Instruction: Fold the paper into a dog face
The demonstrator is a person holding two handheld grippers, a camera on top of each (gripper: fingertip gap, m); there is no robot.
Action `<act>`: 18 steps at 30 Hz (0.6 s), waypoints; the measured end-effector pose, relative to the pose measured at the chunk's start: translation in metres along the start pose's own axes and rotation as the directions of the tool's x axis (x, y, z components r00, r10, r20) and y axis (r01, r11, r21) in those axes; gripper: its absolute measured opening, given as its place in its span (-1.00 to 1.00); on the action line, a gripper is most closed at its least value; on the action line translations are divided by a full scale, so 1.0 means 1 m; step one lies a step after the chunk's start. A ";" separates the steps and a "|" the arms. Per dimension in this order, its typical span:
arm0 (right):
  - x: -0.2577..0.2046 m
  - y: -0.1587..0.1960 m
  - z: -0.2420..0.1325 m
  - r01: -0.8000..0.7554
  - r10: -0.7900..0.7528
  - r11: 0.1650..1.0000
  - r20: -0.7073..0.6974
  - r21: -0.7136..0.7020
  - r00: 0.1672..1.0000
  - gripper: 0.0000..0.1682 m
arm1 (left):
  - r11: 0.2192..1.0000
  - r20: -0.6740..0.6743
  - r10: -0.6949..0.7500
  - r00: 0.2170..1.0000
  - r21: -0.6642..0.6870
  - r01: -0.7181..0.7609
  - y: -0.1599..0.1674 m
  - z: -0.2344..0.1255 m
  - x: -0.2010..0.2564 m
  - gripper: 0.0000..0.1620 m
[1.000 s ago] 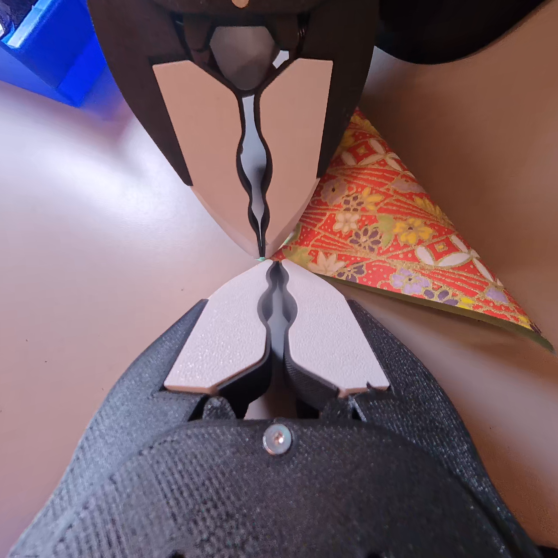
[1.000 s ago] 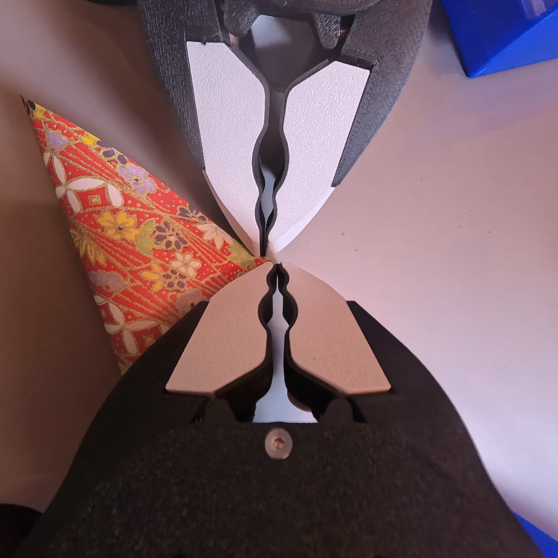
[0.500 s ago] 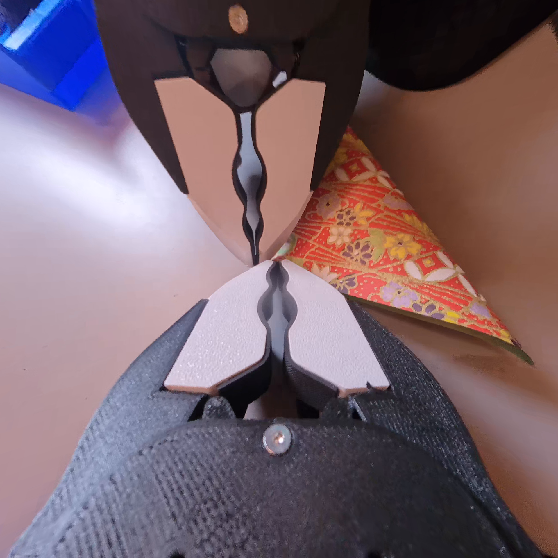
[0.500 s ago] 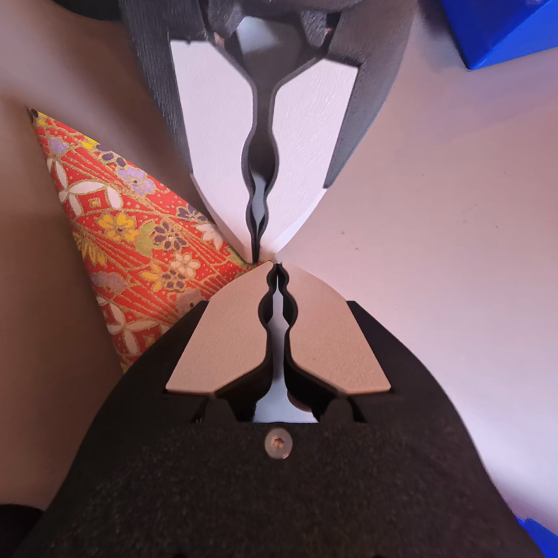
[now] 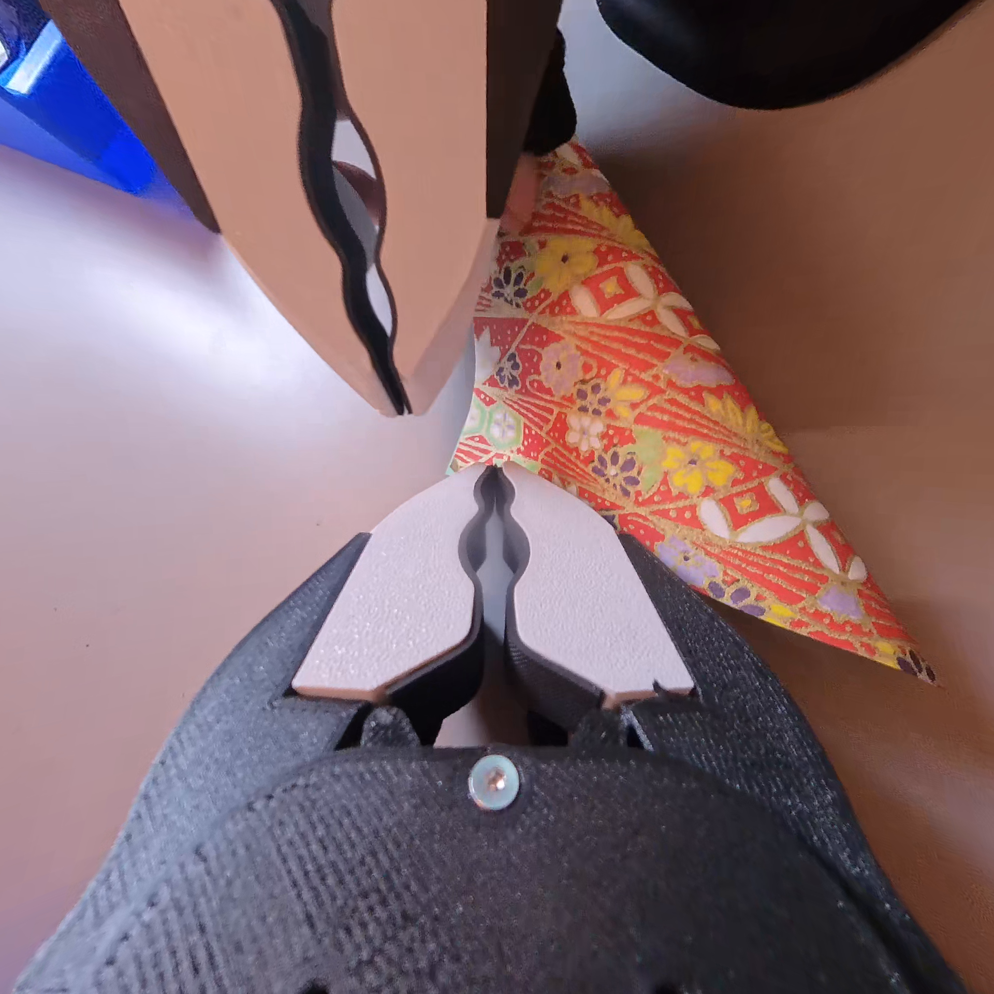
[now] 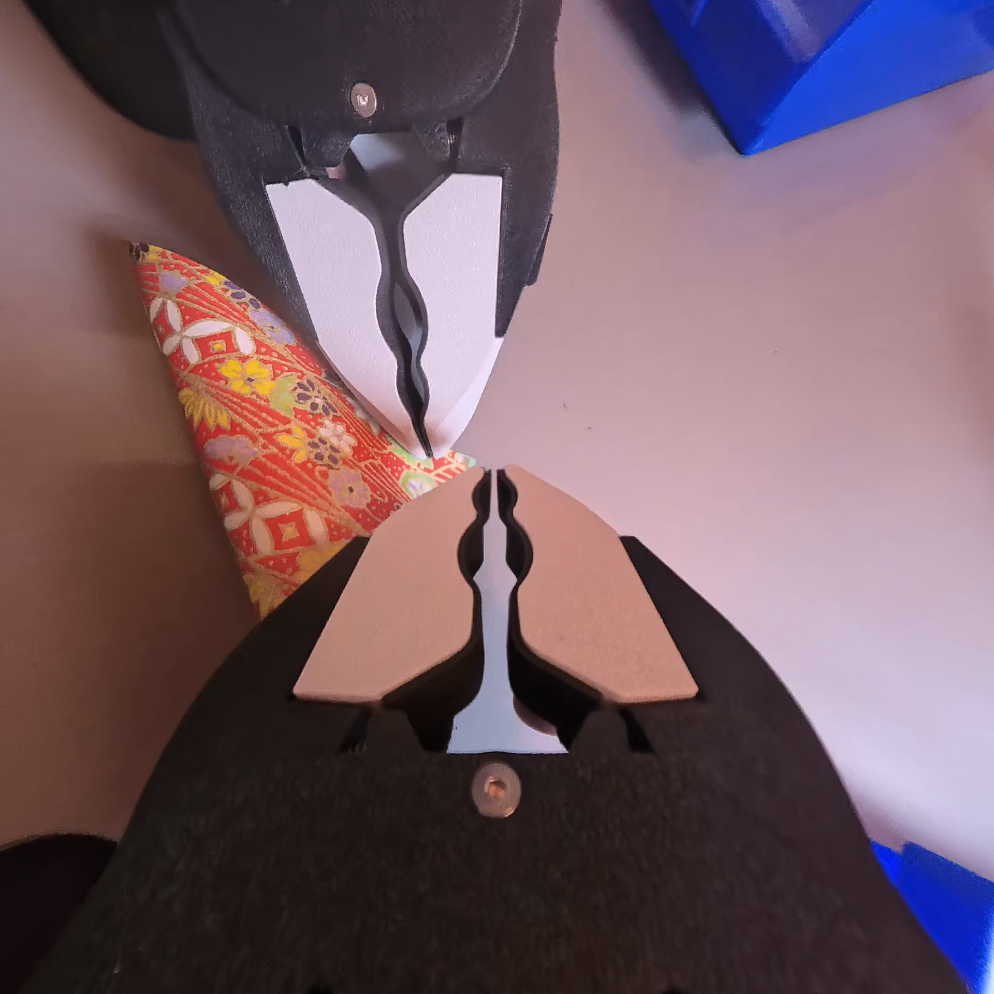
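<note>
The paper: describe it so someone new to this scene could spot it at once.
Start from the pale tabletop, where the two tool tips nearly meet. The paper lies flat just beside them, folded into a triangle, one corner under the left tool. It is the only patterned thing: red with gold lines and small flowers.

Paper (image 5: 634, 409): red origami sheet w/ gold lines, white, yellow & purple flowers, folded into a triangle. Lies flat on the bench, right of centre in left wrist view, one corner pointing to lower right. In right wrist view paper (image 6: 258, 419) sits at centre left, pale green underside showing at the near corner.
</note>
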State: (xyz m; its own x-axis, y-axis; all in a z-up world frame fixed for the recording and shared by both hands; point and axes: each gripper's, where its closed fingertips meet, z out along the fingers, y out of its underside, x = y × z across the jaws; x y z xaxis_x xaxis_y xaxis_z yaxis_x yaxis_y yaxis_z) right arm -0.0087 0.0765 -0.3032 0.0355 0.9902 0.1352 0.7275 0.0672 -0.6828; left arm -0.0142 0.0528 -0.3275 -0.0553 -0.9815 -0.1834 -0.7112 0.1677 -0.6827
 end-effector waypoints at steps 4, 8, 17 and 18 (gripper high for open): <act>-0.013 0.003 0.012 0.021 -0.019 0.999 0.064 -0.029 0.998 -1.00 | 1.000 -0.004 -0.014 1.000 0.000 0.014 0.000 0.000 0.000 -1.00; -0.014 0.007 0.023 0.034 -0.028 0.996 0.082 -0.077 0.996 -1.00 | 1.000 -0.005 -0.019 1.000 0.000 0.019 0.000 0.000 0.000 -1.00; -0.011 0.007 0.027 -0.049 0.059 0.995 0.124 -0.082 0.991 -1.00 | 1.000 -0.011 -0.022 1.000 0.008 0.022 0.000 0.000 0.000 -1.00; -0.011 0.007 0.027 -0.067 0.077 0.995 0.130 -0.080 0.988 -1.00 | 1.000 -0.010 -0.020 1.000 0.008 0.020 0.000 0.000 0.000 -1.00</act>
State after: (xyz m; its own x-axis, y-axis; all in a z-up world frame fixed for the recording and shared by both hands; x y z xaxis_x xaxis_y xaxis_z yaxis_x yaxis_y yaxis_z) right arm -0.0223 0.0695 -0.3288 0.0021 0.9999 -0.0128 0.7761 -0.0097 -0.6306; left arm -0.0143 0.0529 -0.3275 -0.0480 -0.9856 -0.1623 -0.7066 0.1483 -0.6919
